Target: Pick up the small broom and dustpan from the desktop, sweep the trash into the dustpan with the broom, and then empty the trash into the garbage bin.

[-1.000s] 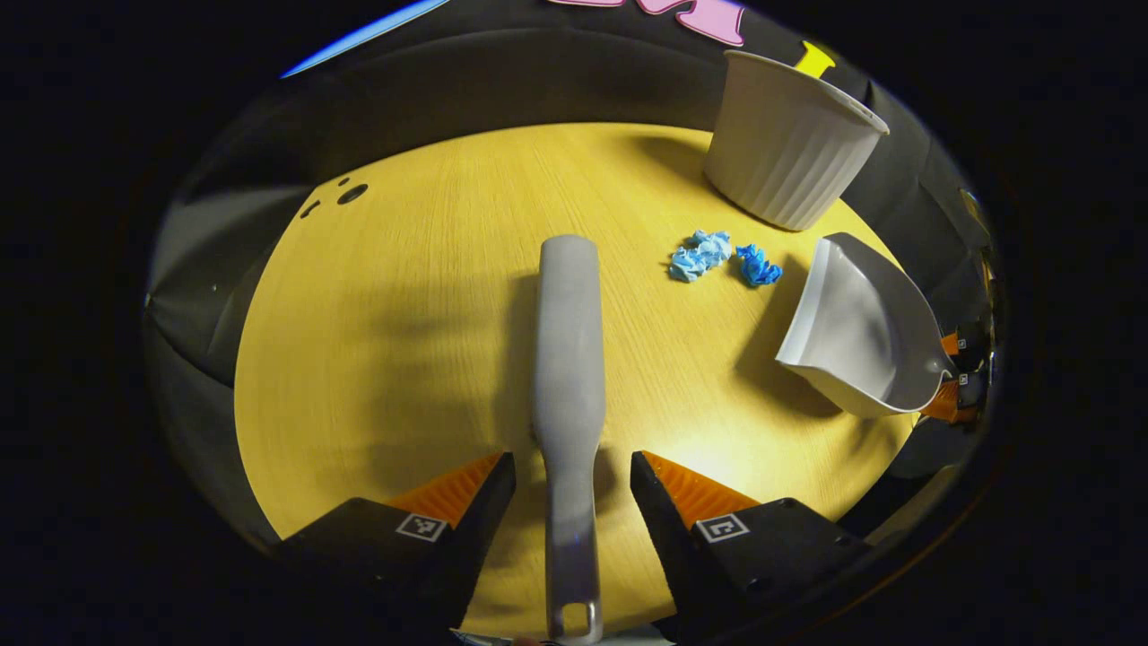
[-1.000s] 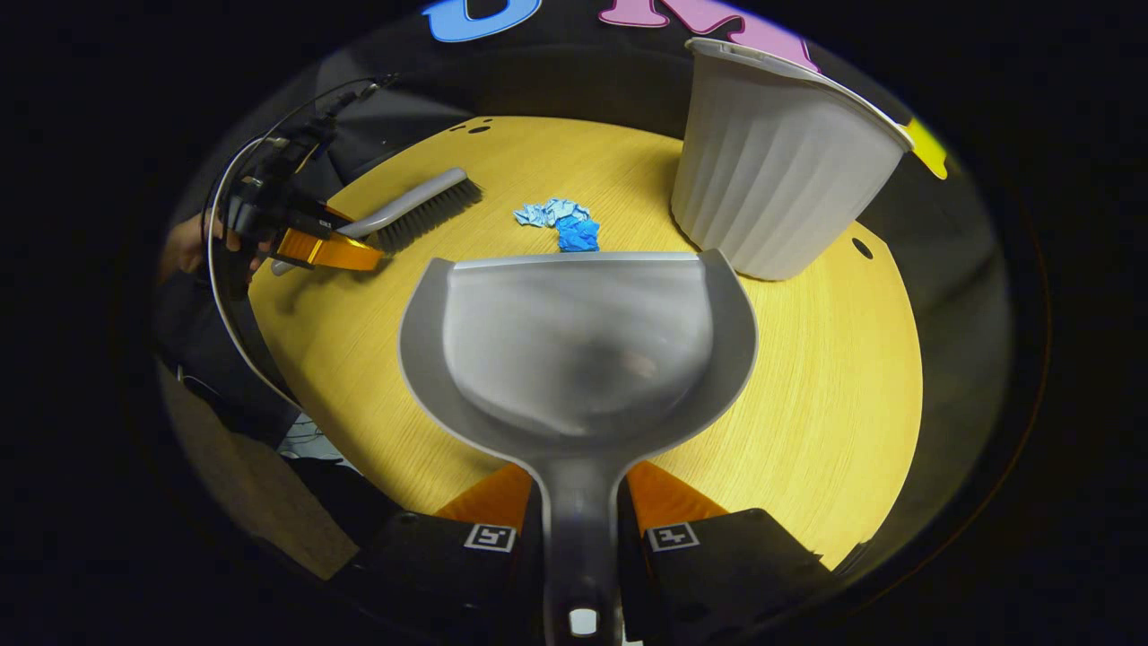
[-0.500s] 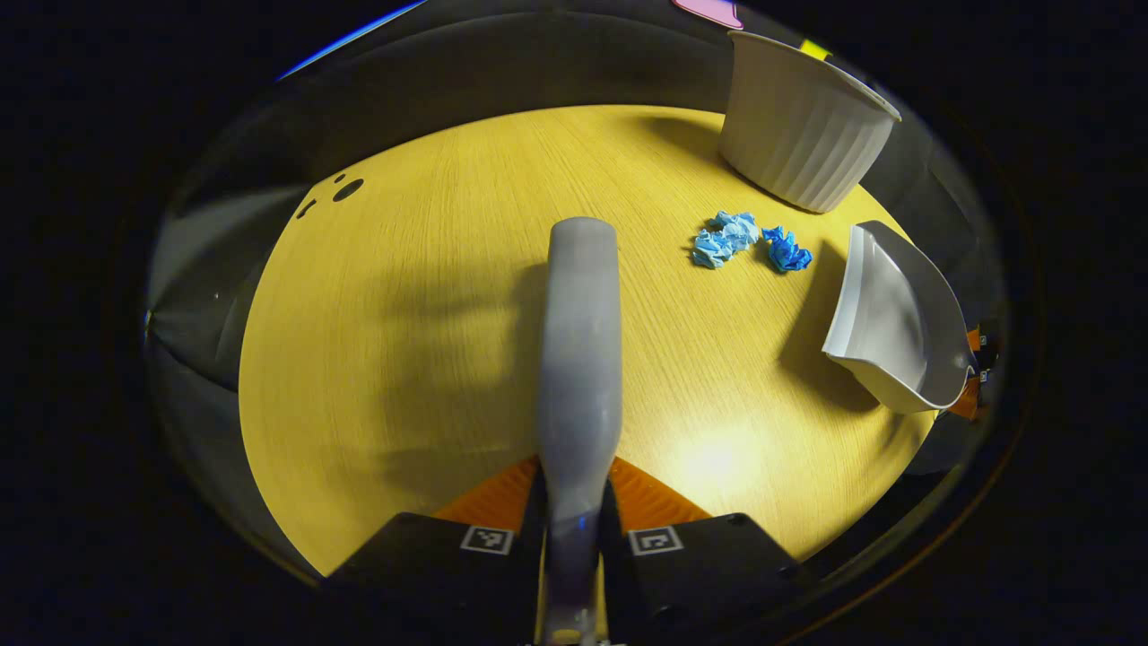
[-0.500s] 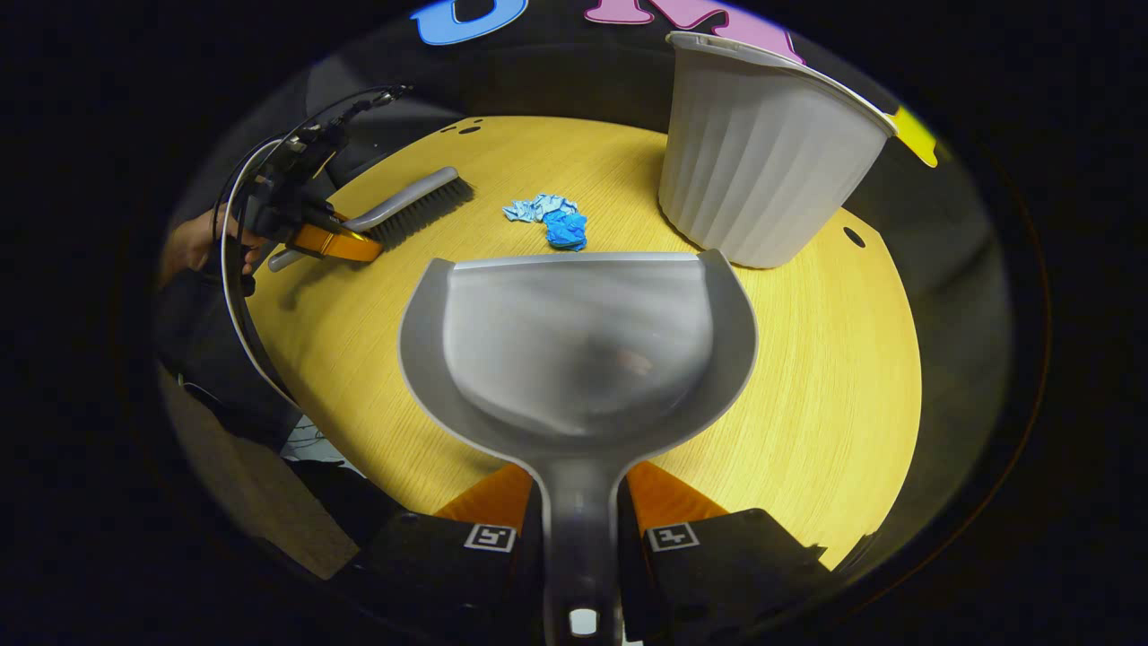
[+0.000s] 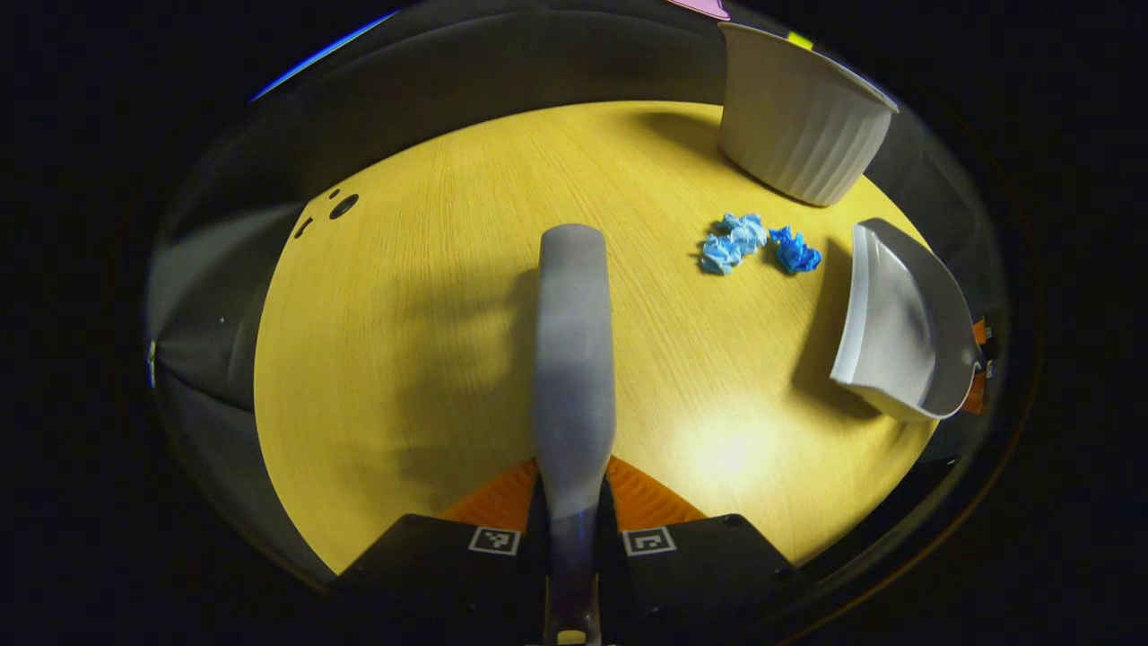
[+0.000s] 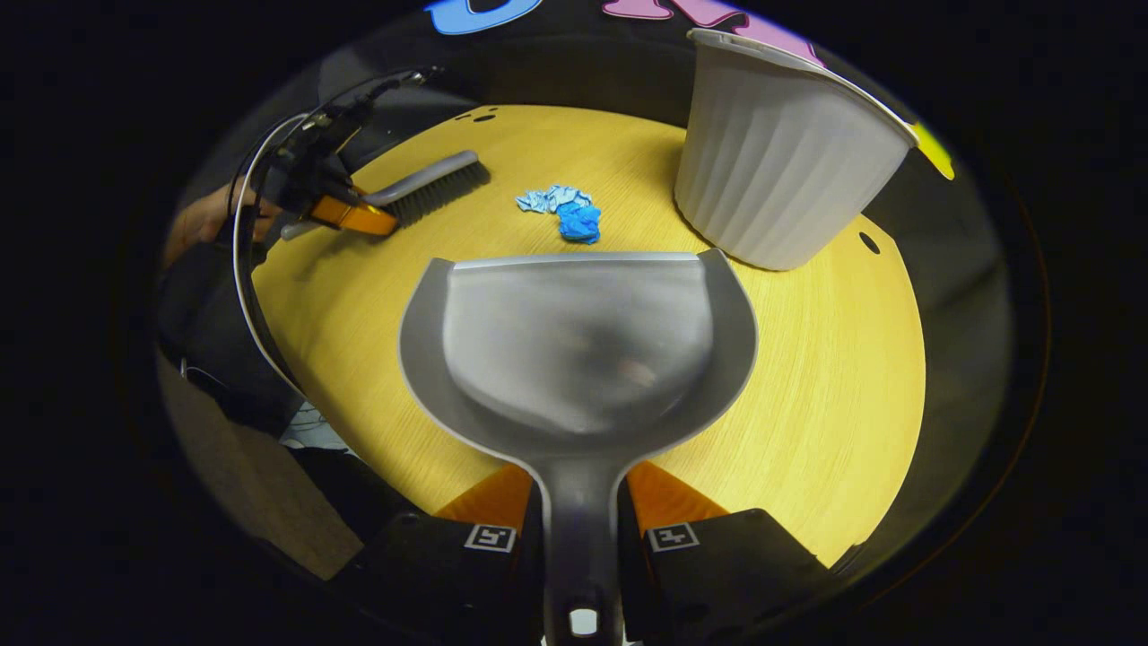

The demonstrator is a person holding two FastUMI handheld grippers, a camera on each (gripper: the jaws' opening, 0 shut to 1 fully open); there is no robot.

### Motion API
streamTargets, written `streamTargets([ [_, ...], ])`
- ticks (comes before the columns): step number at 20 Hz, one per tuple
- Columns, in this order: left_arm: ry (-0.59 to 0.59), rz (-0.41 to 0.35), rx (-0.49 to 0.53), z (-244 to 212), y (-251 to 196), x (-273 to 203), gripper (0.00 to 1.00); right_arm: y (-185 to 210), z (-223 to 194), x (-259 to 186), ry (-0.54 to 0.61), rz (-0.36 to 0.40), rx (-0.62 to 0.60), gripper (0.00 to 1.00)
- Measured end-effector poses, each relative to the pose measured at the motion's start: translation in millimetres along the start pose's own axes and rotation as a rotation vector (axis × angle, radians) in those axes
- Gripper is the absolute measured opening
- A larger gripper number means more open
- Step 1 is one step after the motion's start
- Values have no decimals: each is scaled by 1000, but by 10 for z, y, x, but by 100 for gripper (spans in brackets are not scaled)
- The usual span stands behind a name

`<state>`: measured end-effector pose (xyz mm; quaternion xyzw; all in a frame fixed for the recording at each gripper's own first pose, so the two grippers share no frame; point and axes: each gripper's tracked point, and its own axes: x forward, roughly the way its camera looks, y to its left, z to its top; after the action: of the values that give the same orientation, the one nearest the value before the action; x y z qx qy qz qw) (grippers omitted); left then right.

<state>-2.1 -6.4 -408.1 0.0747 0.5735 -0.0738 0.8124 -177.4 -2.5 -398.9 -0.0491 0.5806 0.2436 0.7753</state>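
Tabletop (image 5: 404,341): yellow wood — blue trash (image 5: 753,244) beside bin (image 5: 798,126)
Left hand-held gripper (image 5: 572,502): clamps broom (image 5: 574,359)
Right hand-held gripper (image 6: 581,502): clamps dustpan (image 6: 578,341)

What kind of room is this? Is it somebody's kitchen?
Probably not a kitchen. It looks like a small test booth: a round wooden table ringed by black cloth, with just a dustpan, a broom, blue paper scraps and a white bin.
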Motion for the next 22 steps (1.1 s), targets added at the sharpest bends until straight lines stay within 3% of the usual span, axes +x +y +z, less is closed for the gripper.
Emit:
streamTargets([
  [1,-7,-11,5,59,-23,8,27,-16,-10,-25,11,-1,-4,35],
  [9,-43,-61,156,592,-302,143,27,-28,-12,76,62,21,-17,38],
  [22,3,-200,297,681,-892,265,27,-13,55,120,64,25,-23,38],
])
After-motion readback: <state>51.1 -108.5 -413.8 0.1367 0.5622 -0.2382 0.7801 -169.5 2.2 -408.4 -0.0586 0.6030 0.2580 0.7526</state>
